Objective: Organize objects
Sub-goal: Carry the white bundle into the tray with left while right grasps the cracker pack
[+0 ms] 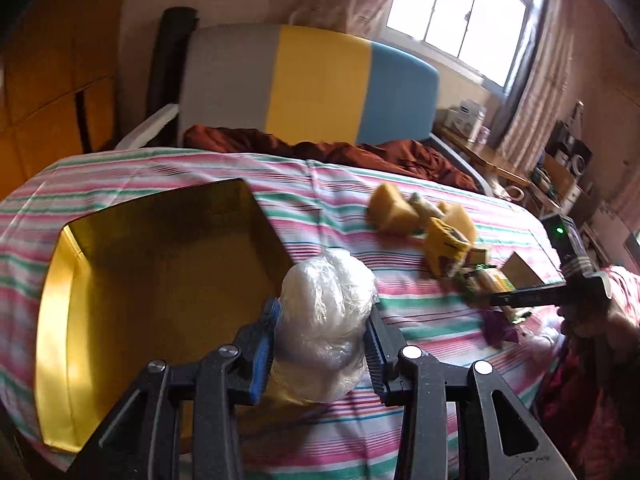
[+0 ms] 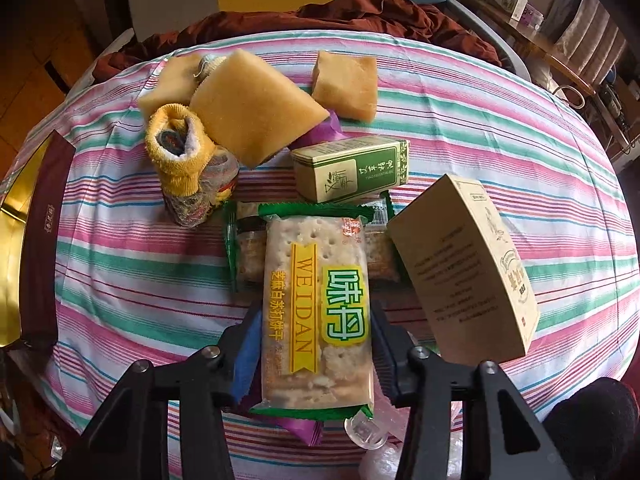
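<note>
My left gripper is shut on a white bundle wrapped in clear plastic, held just right of an open gold-lined box on the striped bed. Seen from the right wrist, my right gripper points steeply down at a pile of items. A cracker packet with green ends lies lengthwise between its fingers, and both pads touch the packet's sides. Around it lie yellow sponge blocks, a yellow sock, a green box and a tan carton.
More cracker packets lie under the held one, and a purple wrapper sits below it. A rust blanket is bunched at the striped headboard. A cluttered desk stands right of the bed, under the window.
</note>
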